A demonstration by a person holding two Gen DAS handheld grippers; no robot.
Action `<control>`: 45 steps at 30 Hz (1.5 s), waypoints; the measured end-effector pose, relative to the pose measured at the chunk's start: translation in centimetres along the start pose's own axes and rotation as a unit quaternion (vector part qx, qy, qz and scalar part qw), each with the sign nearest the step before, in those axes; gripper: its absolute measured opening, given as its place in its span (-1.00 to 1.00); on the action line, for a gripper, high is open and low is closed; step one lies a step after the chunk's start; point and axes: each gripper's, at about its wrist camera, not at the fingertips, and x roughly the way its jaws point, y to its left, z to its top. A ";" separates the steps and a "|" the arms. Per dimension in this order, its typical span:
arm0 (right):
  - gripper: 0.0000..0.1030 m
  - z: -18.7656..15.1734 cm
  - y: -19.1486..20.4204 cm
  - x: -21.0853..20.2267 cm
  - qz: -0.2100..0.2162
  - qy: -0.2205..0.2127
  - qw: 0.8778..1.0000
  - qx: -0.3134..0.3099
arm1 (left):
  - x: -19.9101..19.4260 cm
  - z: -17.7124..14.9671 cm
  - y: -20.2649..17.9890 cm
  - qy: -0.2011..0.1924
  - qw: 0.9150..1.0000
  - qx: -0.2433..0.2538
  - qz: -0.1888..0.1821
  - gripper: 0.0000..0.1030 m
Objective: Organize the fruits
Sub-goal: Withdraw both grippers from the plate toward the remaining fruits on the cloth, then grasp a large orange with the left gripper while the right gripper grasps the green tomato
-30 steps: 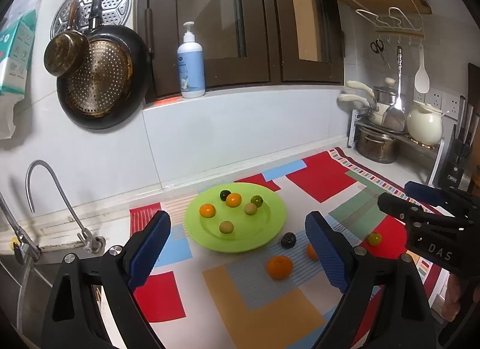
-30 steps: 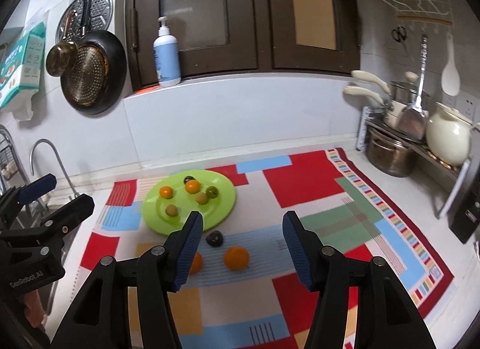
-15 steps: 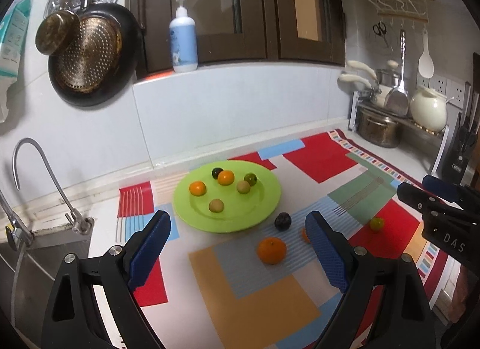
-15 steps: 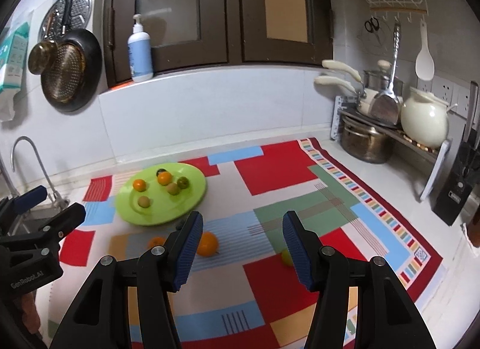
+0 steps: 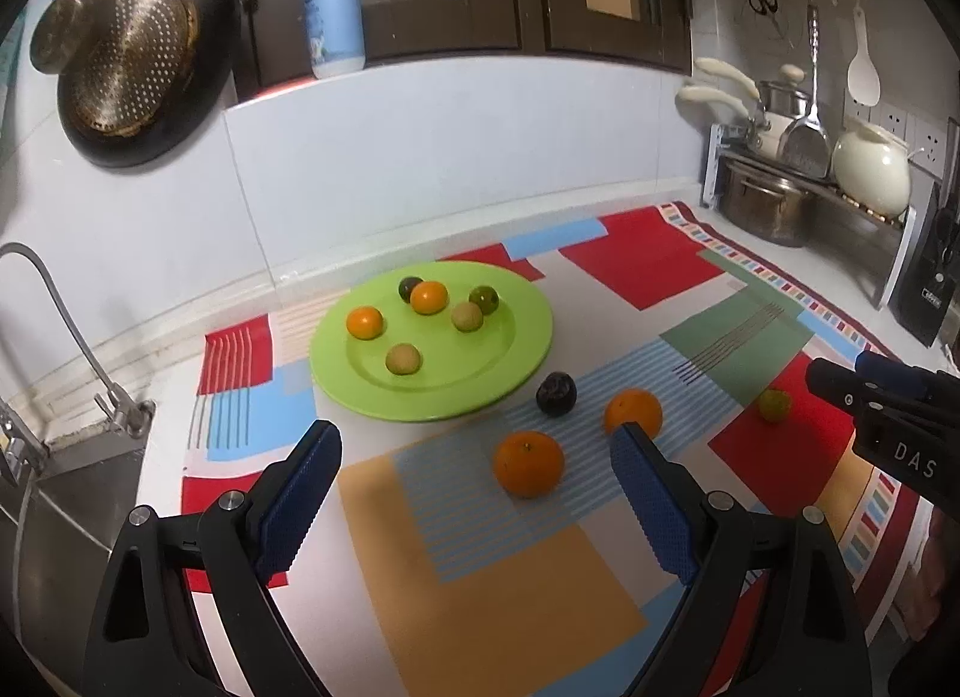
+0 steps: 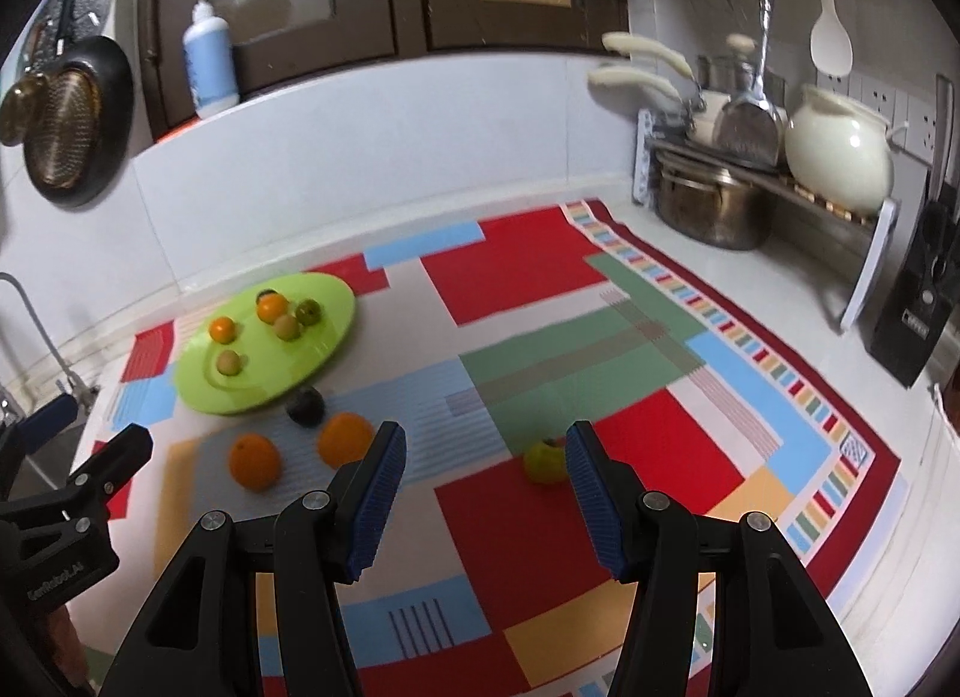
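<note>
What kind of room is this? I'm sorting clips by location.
Most likely a home kitchen counter: a sink faucet at the left, pans hanging on the wall, and pots on a rack at the right.

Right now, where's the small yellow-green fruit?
The small yellow-green fruit lies on the patchwork mat, at a red patch's edge, just beyond the open right gripper, apart to the right of the two oranges.
</note>
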 end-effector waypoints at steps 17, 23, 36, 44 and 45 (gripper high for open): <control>0.09 -0.9 -2.2 6.1 0.002 0.066 0.998 0.014 | 5.3 -1.3 -1.6 0.049 0.999 0.006 0.005 0.75; 0.09 -0.9 -2.6 7.8 -0.007 0.084 0.996 0.011 | 6.9 -1.4 -2.0 0.067 0.998 0.003 0.004 0.62; -0.04 -1.0 -3.1 9.7 -0.014 0.105 0.994 0.007 | 9.3 -2.0 -2.4 0.098 0.995 -0.008 -0.017 0.15; -0.28 -1.1 -3.3 10.1 -0.018 0.108 0.994 0.003 | 10.1 -2.0 -2.5 0.108 0.994 -0.015 -0.028 -0.10; -0.32 -1.2 -3.4 10.2 -0.019 0.109 0.994 0.001 | 10.2 -2.1 -2.5 0.110 0.993 -0.014 -0.027 -0.14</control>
